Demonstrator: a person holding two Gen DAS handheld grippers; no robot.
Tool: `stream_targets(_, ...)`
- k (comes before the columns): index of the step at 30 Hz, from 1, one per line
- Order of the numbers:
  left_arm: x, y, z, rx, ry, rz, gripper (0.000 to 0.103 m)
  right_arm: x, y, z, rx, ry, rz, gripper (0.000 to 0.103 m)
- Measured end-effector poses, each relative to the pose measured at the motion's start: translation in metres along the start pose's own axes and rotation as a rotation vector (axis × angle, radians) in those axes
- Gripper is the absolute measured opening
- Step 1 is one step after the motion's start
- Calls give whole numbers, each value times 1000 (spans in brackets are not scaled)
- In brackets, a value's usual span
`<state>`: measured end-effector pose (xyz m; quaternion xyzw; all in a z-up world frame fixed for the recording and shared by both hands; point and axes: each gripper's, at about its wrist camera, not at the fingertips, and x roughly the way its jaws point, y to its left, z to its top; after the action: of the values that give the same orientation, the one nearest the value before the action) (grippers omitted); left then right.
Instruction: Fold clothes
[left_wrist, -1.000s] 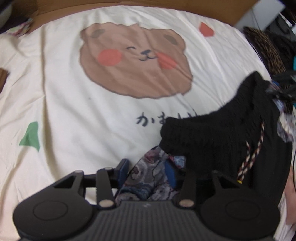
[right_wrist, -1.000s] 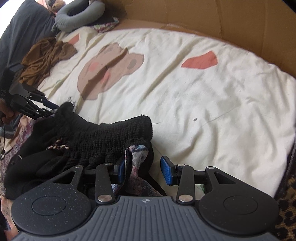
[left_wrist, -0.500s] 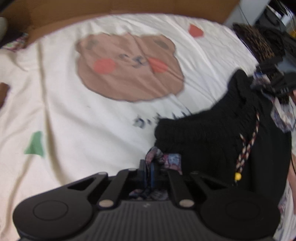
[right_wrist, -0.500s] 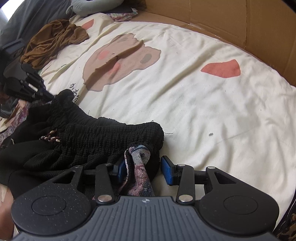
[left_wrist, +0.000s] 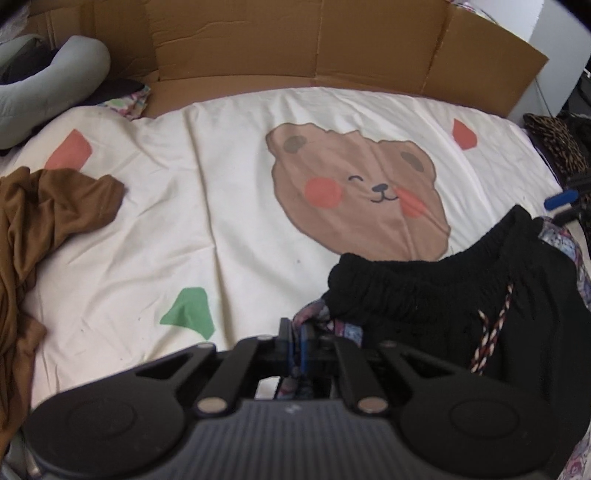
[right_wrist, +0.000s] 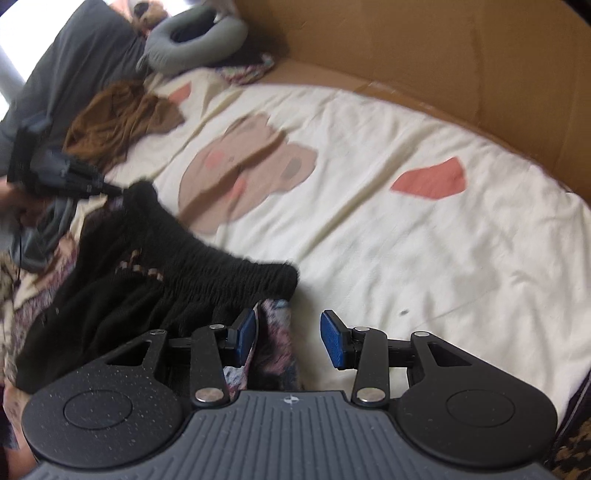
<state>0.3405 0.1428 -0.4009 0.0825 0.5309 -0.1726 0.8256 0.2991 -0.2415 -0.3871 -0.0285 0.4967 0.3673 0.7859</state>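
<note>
A black garment (left_wrist: 443, 295) with a gathered elastic waistband, a striped drawstring (left_wrist: 491, 332) and a patterned lining (left_wrist: 314, 314) lies on the cream bear-print sheet (left_wrist: 184, 221). My left gripper (left_wrist: 294, 332) is shut on the patterned lining at one waistband corner. In the right wrist view the same black garment (right_wrist: 184, 280) runs left to my left gripper (right_wrist: 110, 190). My right gripper (right_wrist: 288, 332) stands open at the other corner. The patterned lining (right_wrist: 271, 354) hangs between its pads against the left one, clear of the right pad (right_wrist: 332, 343).
A crumpled brown garment (left_wrist: 44, 221) lies at the sheet's left side, with a grey neck pillow (left_wrist: 48, 96) behind it. A cardboard wall (left_wrist: 295, 44) lines the far edge of the bed. Leopard-print fabric (left_wrist: 554, 147) sits off the right edge.
My left gripper's jaws closed on the patterned lining, then the gripper rose and tilted up, showing more of the bed. My right gripper shifted a little; its jaws kept the same gap.
</note>
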Motion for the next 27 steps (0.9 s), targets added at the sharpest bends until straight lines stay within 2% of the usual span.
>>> stream_targets(3,1,1,-2,-5,2,-4,4,2,-8,1,16,5,-30,46)
stream_targets(7,2,3,-2,-11,2,-12,4,14,-3,-3,4,31,-18,46)
stream_targets(17,5,3,-3,-14,14,-15,4,47,20,-8,-122,114,-35,45)
stream_targets(19,6,3,-4,-12,18,-16,4,51,27,-10,-173,135,-30,40)
stream_targets(25,10,3,-5,-13,29,-18,4,60,44,-17,-288,165,-28,38)
stream_targets(27,11,3,-5,-13,31,-18,4,62,47,-18,-298,155,-24,32)
